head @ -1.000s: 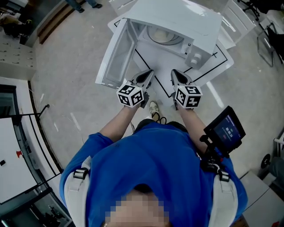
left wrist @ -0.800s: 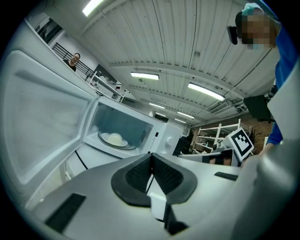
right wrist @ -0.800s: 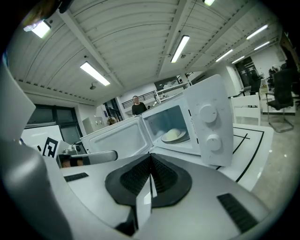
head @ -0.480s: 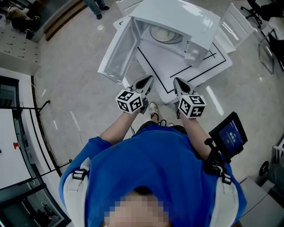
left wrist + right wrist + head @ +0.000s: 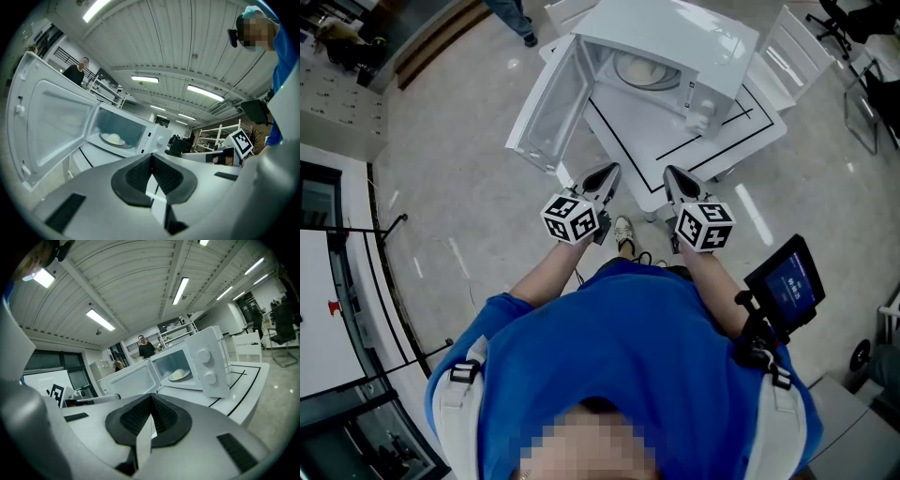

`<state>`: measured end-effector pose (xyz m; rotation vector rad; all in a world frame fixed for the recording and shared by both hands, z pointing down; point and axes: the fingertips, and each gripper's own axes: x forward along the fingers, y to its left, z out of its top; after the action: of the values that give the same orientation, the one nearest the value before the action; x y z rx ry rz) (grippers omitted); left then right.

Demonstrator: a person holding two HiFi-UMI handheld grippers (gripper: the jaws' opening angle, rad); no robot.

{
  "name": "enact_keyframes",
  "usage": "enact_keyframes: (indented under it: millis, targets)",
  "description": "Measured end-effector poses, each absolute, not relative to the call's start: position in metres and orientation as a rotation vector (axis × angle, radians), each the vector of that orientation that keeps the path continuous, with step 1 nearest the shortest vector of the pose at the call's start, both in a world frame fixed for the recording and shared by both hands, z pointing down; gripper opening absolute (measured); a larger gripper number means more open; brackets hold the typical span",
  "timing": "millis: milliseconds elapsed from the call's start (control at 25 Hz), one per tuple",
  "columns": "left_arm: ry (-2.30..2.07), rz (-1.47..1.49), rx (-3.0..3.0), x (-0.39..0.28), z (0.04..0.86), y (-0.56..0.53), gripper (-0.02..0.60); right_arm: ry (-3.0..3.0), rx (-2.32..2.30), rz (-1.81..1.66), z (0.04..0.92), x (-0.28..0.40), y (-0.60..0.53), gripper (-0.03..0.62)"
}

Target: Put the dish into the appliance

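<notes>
The dish (image 5: pixel 645 70) sits inside the microwave (image 5: pixel 694 37), on the turntable. There looks to be a pale mound on it, though from here I can't be sure what that is. So the placing itself looks done.

Both claws are pinched fully together with nothing between them. The left claw (image 5: pixel 602 175) and the right claw (image 5: pixel 678 181) hang side by side just off the near edge of the tabletop (image 5: pixel 628 127). They point roughly level toward the oven, well apart from the dish.

The door (image 5: pixel 546 108) stands wide open, swung out to the person's left, its free edge reaching toward the left claw. That makes the left claw the nearer one to it. I'd guess shutting the door is what remains: a push from the left, across toward the oven's front.
</notes>
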<state>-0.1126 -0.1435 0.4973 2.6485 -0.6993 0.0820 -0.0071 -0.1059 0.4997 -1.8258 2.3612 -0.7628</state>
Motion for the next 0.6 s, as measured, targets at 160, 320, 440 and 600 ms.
enact_keyframes:
  millis: [160,320,440,600]
  targets:
    - [-0.707,0.065,2.648,-0.1102,0.4994,-0.1447,0.008,2.372,-1.819,-0.748,0.5001,-0.0073,-0.1072,0.002]
    - [-0.708,0.055,2.651,-0.1069,0.5009,-0.145,0.006,2.378,-1.817,-0.736,0.5006,-0.0061,-0.1075,0.002]
    - [-0.714,0.052,2.651,-0.1058,0.502,-0.1454,0.006,2.384,-1.812,-0.734,0.5015,-0.0061,-0.1074,0.002]
    - [-0.722,0.048,2.649,-0.1045,0.5025,-0.1441,0.008,2.392,-1.804,-0.737,0.5039,-0.0066,-0.1059,0.002]
